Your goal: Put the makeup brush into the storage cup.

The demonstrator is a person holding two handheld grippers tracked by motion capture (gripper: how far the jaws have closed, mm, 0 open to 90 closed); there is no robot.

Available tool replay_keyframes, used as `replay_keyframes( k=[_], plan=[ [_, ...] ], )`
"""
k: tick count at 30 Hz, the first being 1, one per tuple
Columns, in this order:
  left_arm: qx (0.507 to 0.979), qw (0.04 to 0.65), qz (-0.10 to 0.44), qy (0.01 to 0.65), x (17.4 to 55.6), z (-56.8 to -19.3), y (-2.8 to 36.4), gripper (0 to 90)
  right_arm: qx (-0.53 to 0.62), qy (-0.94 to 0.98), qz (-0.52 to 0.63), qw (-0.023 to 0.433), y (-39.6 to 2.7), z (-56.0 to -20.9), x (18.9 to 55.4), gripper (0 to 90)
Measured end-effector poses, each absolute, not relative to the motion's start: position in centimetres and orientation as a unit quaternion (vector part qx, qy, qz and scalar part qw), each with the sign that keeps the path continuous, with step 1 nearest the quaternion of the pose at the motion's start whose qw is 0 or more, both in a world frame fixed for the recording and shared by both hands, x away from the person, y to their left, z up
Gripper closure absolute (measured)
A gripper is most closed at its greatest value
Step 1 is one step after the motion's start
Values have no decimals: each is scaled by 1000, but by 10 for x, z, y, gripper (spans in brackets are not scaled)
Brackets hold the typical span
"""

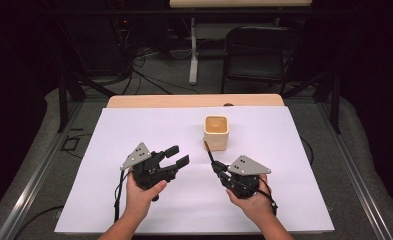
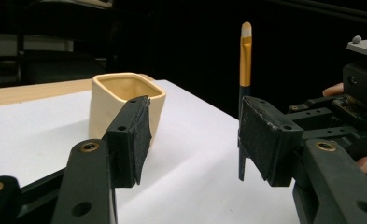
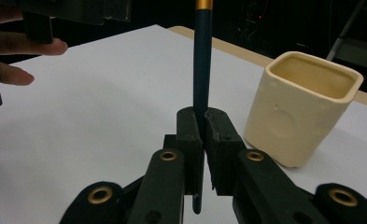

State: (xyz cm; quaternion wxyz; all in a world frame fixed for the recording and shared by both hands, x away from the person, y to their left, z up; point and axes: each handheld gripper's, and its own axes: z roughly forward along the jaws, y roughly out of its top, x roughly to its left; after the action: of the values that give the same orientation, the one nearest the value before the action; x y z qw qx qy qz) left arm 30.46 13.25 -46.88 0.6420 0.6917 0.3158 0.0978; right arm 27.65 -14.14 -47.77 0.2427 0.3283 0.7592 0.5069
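— While the right gripper (image 3: 203, 135) sits near the table's (image 1: 134, 130) front, what is it holding?
— A dark brush (image 3: 202, 70) with a gold band, clamped tight between its jaws, tip toward the cream cup (image 1: 216, 132).
— And the left gripper (image 1: 176, 156)?
— Jaws apart, nothing between them, left of the brush.
— Where's the cup?
— Farther back, just beyond the brush tip.

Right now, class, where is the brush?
In the high view the brush sits right of centre, clamped in the right gripper, its tip reaching toward the cream cup just beyond.
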Motion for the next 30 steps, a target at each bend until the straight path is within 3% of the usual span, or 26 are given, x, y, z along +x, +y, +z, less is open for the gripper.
replay_keyframes(
  k=[7,30],
  plan=[
    [692,645,93,312,308,-460,124,431,325,757,514,241,-137,-475,277,845],
    [679,661,37,317,313,-467,97,588,327,755,517,236,-137,-476,277,844]
  ],
)
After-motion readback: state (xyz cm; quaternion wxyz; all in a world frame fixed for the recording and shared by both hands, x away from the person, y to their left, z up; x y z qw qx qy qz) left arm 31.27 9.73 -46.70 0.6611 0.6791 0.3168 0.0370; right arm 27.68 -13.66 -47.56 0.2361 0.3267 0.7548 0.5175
